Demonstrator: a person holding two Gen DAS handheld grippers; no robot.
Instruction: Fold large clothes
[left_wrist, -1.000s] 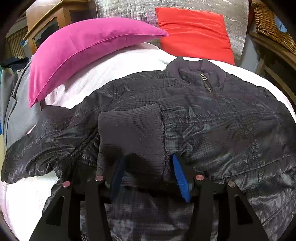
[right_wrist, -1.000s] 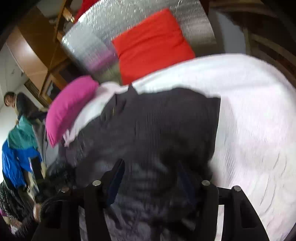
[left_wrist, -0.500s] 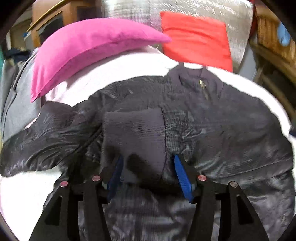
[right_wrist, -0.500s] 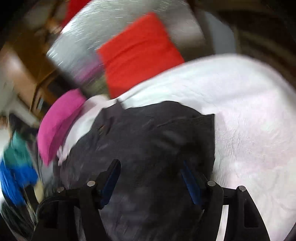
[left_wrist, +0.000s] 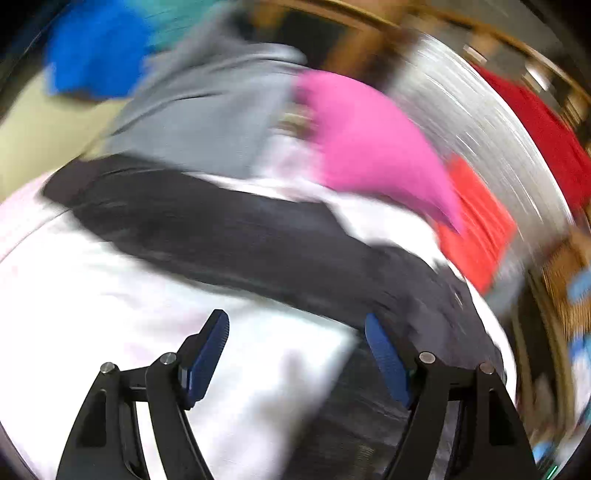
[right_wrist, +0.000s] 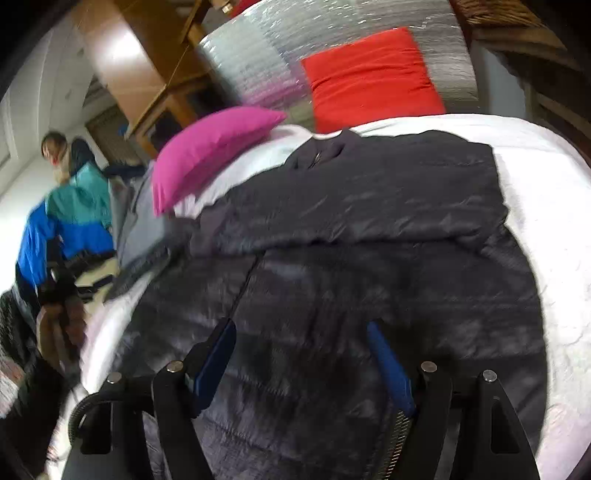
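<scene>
A large black quilted jacket (right_wrist: 369, 229) lies front-up on a white bed (right_wrist: 546, 177), collar toward the pillows, its right sleeve folded across the chest. In the blurred left wrist view its left sleeve (left_wrist: 229, 236) stretches out over the white bedding (left_wrist: 110, 314). My left gripper (left_wrist: 295, 343) is open and empty, above the bedding just short of that sleeve. My right gripper (right_wrist: 301, 354) is open and empty, over the jacket's lower front.
A pink pillow (right_wrist: 210, 147) and a red pillow (right_wrist: 369, 77) lie at the head of the bed against a silver quilted headboard (right_wrist: 258, 55). A grey garment (left_wrist: 207, 110) lies past the bed's left side. A person in a blue and teal jacket (right_wrist: 62, 221) stands at left.
My left gripper has swung left, off the folded cuff on the jacket's chest, and now faces the outstretched left sleeve. My right gripper has pulled back toward the jacket's hem.
</scene>
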